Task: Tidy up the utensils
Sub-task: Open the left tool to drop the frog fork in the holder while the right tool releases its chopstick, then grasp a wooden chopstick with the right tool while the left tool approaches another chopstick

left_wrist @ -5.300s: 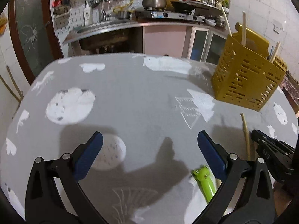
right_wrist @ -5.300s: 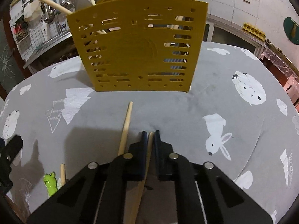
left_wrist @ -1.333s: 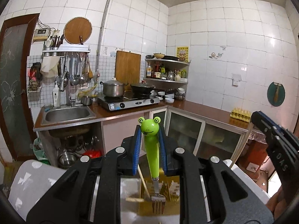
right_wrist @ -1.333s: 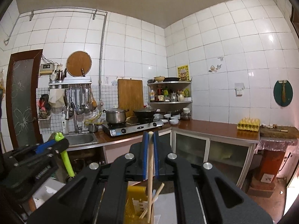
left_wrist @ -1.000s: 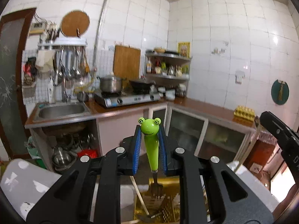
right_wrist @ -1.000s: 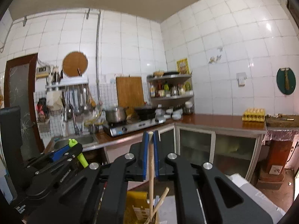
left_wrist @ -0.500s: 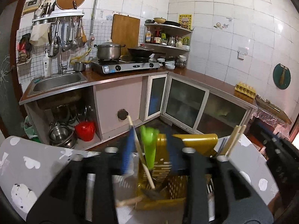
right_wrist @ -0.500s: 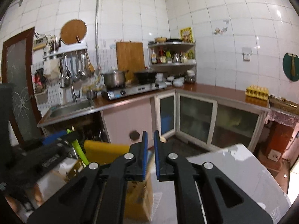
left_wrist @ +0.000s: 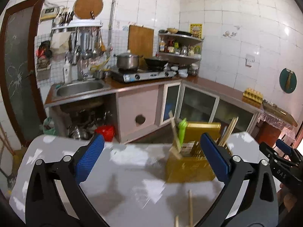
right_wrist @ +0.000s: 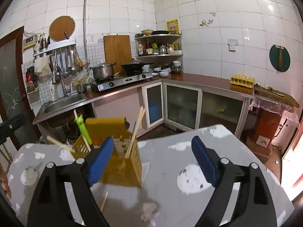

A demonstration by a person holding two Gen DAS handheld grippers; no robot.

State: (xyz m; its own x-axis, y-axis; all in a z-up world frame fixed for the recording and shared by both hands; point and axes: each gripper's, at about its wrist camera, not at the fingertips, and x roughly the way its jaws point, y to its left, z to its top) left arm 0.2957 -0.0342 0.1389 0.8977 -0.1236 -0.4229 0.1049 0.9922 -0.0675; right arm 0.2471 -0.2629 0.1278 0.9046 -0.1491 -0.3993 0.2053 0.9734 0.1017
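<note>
Now the grey patterned cloth-covered counter (right_wrist: 189, 151) carries the slotted yellow plastic utensil basket (right_wrist: 130, 170), already holding the frog-topped green fork (right_wrist: 83, 130). Both the left gripper (left_wrist: 151, 158) and right gripper (right_wrist: 151, 160) have fingers spread, empty. Next, probably, those smooth wooden chopsticks (left_wrist: 190, 208) lying loose, blurred.

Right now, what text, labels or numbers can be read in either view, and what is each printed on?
"DAS": white letters on the black body of the right gripper, seen in the left wrist view.
Yellow wall poster: printing too small to read.
Bottle labels on the corner shelf: too small to read.
Nothing else legible.
</note>
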